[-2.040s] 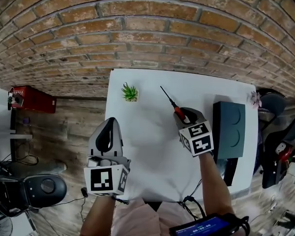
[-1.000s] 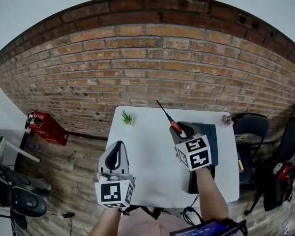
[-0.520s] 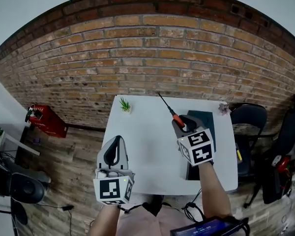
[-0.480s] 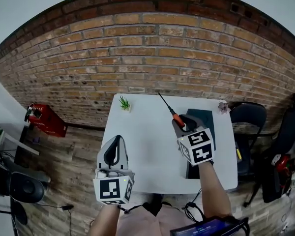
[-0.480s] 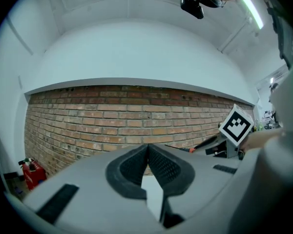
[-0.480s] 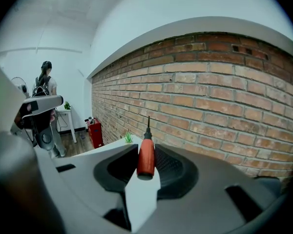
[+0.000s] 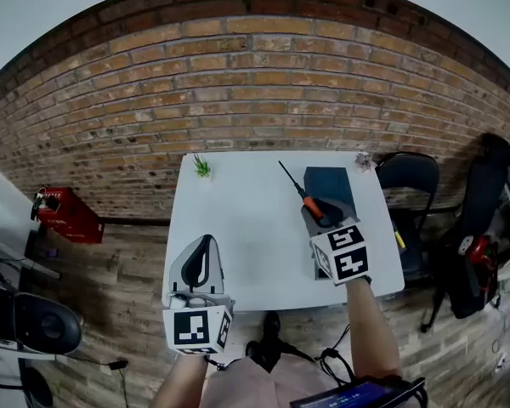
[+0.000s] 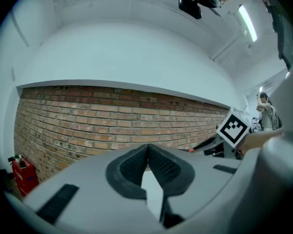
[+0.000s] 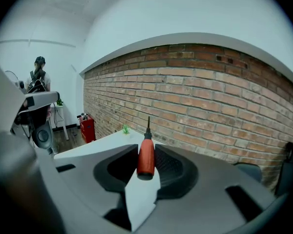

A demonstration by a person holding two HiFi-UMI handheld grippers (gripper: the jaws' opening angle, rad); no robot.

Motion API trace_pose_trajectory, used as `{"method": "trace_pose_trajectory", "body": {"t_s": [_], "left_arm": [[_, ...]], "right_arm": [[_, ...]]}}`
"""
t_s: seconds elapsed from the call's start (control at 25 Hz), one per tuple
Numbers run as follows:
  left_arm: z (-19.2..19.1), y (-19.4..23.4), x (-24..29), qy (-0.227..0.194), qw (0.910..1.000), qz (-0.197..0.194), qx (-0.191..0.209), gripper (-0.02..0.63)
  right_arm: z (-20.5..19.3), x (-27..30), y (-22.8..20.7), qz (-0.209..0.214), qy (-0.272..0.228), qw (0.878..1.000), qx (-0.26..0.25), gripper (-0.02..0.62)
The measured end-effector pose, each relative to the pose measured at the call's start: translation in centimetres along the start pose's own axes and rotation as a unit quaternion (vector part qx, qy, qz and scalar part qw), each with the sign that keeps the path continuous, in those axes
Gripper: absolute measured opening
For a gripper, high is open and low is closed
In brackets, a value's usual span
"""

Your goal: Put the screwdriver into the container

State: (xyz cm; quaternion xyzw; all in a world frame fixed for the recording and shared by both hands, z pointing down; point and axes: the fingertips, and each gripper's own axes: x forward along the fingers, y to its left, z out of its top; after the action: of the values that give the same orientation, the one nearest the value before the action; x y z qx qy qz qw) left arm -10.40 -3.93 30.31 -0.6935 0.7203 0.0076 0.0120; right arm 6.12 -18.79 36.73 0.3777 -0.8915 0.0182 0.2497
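Observation:
My right gripper (image 7: 318,208) is shut on the red handle of the screwdriver (image 7: 307,202), whose thin dark shaft points up and away toward the brick wall. In the right gripper view the handle (image 9: 146,156) sits clamped between the jaws (image 9: 146,165). The dark teal container (image 7: 331,184) lies on the white table (image 7: 238,219), right beside and partly under this gripper. My left gripper (image 7: 205,240) hangs at the table's near left edge, jaws shut with nothing in them, their tips meeting (image 8: 147,148).
A small green plant (image 7: 202,167) stands at the table's far left corner and a small pale flower (image 7: 363,159) at the far right. A dark chair (image 7: 405,177) is right of the table, a red box (image 7: 59,211) on the floor left. A brick wall runs behind.
Both grippers have drawn back from the wall, so the table looks smaller and further off. The screwdriver stays clamped in the right gripper near the container. The left jaws stay shut.

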Motion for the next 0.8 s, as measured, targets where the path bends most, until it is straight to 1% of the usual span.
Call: {"method": "trace_pose_trajectory", "body": {"t_s": [0.16, 0.32, 0.52, 0.64, 0.8], "left_arm": [[-0.4, -1.9, -0.9, -0.003, 0.9994, -0.034, -0.004, 0.012], [-1.3, -4.3, -1.0, 0.003, 0.9975, -0.070, -0.009, 0.012], [-1.9, -7.3, -0.2, 0.010, 0.9932, -0.116, -0.007, 0.012], [-2.3, -8.5, 0.2, 0.014, 0.9913, -0.131, -0.007, 0.012], [-3.0, -9.4, 0.7, 0.020, 0.9903, -0.137, -0.009, 0.012]], "right_arm": [[-2.9, -3.4, -0.9, -0.034, 0.016, 0.999, 0.010, 0.109], [-7.2, -6.2, -1.9, -0.060, 0.044, 0.997, 0.026, 0.109], [-12.6, -8.9, -3.0, -0.090, 0.081, 0.991, 0.057, 0.109], [-14.8, -10.0, -3.6, -0.100, 0.096, 0.988, 0.070, 0.109], [-16.6, -10.6, -4.0, -0.102, 0.108, 0.986, 0.079, 0.109]]}}
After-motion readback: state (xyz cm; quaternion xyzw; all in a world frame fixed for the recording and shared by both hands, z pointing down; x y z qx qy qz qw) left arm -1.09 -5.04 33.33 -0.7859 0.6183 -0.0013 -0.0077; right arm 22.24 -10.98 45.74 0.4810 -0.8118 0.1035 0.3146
